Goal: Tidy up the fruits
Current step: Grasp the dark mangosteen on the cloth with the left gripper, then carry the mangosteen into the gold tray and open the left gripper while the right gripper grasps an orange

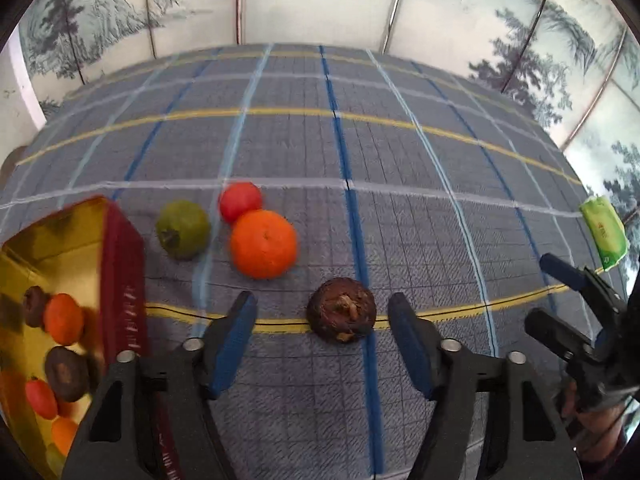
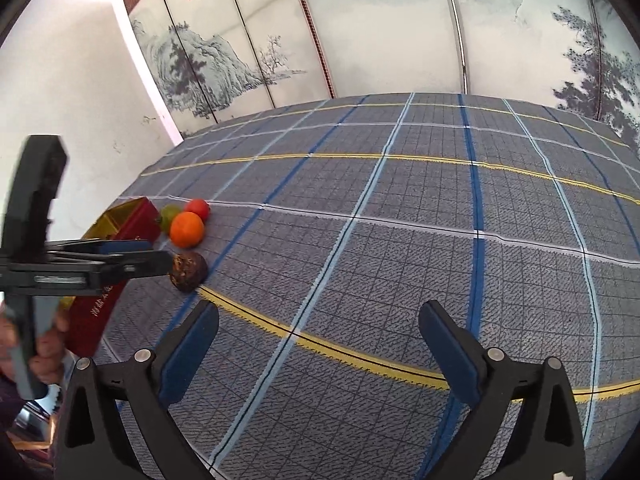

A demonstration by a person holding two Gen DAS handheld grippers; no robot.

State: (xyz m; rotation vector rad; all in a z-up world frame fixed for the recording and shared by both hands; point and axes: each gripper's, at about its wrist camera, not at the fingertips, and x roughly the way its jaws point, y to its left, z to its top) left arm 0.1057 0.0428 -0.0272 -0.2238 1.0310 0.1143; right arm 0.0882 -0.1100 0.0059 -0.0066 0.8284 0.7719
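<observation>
Left gripper low over the counter, fingers spread wide, nothing pinched. Dark brown fruit directly between the two blue pads, touching neither, resting on a yellow line of the plaid cloth. Beyond it and to the left, an orange touching a smaller red fruit behind it; a green fruit just beside these, apart from both. Red box with gold lining at far left, open on top, holding several fruits: orange, brown and red ones visible, others partly hidden at the frame edge. Green packet near the counter's right edge, well apart from the fruit.

Right gripper over a bare stretch of the checked cloth, fingers likewise spread, holding nothing; same gripper seen at the right edge of the left wrist view, away from the fruit. From the right wrist view, left gripper's fingers seen side-on reaching the dark brown fruit, with the orange, red fruit and green fruit clustered behind it against the red box. Painted landscape screen behind the counter.
</observation>
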